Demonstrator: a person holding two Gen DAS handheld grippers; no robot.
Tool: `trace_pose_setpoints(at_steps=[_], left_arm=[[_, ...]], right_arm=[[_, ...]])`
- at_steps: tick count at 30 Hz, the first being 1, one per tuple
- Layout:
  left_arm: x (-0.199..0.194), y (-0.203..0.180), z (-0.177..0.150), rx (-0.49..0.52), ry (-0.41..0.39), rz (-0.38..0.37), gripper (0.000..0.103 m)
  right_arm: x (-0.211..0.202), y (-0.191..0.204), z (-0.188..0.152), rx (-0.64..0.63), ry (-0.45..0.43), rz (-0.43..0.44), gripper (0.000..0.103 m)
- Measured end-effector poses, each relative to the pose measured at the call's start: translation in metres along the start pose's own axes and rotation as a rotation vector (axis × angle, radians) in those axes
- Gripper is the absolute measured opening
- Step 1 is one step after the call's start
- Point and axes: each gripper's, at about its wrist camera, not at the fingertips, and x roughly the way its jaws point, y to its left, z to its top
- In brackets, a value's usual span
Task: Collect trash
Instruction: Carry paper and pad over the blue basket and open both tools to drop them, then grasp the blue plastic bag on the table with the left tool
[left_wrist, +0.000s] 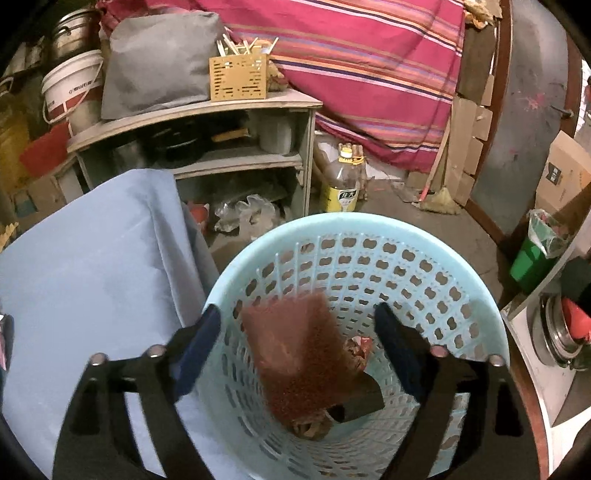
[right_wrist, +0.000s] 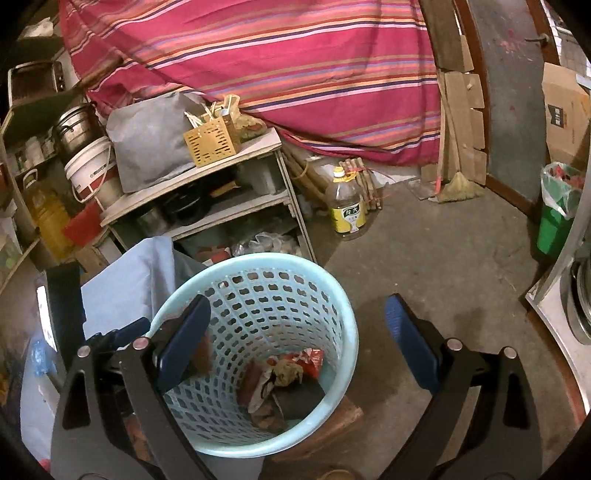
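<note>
Striped red cover fills the upper frame of the right wrist view; below it, left of centre, a grey shelf unit with a yellow slotted box on top. An oil bottle stands on the floor right of the shelf, well apart from the work. A blue cloth drapes at lower left of the left wrist view, touching the basket's left side.

Pale blue perforated basket sits lower centre in both views, on the floor. Trash is inside it: crumpled wrappers at the bottom. A brown scouring pad shows blurred and tilted inside the basket mouth, between the left gripper's jaws but touching neither; judged to be dropping in.

Left gripper: jaws spread wide over the basket opening, released, holding nothing. Right gripper: jaws spread wide, empty, its left finger over the near rim and its right finger over bare floor.

Step in hand, judged: release into basket. To do it well, keep the left jaws wide and centred over the opening until the pad settles, then lift clear without snagging the rim or cloth.
</note>
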Motion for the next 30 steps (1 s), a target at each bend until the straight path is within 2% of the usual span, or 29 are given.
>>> trace_pose_setpoints(at_steps=[2,7,11,20,22,25,30], left_arm=[[-0.005,0.002,-0.001,0.004,-0.01,-0.01,0.088],[-0.032,0.028,-0.016,-0.001,-0.039,0.028,0.089],[-0.069,0.078,-0.041,-0.021,-0.088,0.126,0.091],[-0.141,0.209,-0.088,-0.091,-0.134,0.348,0.095],[-0.148,0.232,-0.095,-0.106,-0.135,0.377,0.095],[-0.155,0.272,-0.109,-0.12,-0.125,0.463,0.095],[-0.162,0.326,-0.121,-0.237,-0.114,0.434,0.095]], right_arm=[[0.002,0.003,-0.001,-0.004,0.006,0.001,0.093],[0.006,0.014,0.0,-0.026,0.012,0.006,0.093],[0.009,0.034,0.001,-0.044,0.01,0.024,0.094],[0.022,0.131,-0.016,-0.181,0.026,0.097,0.098],[0.026,0.16,-0.026,-0.228,0.04,0.122,0.098],[0.032,0.198,-0.042,-0.318,0.056,0.127,0.098],[0.046,0.248,-0.065,-0.437,0.075,0.129,0.099]])
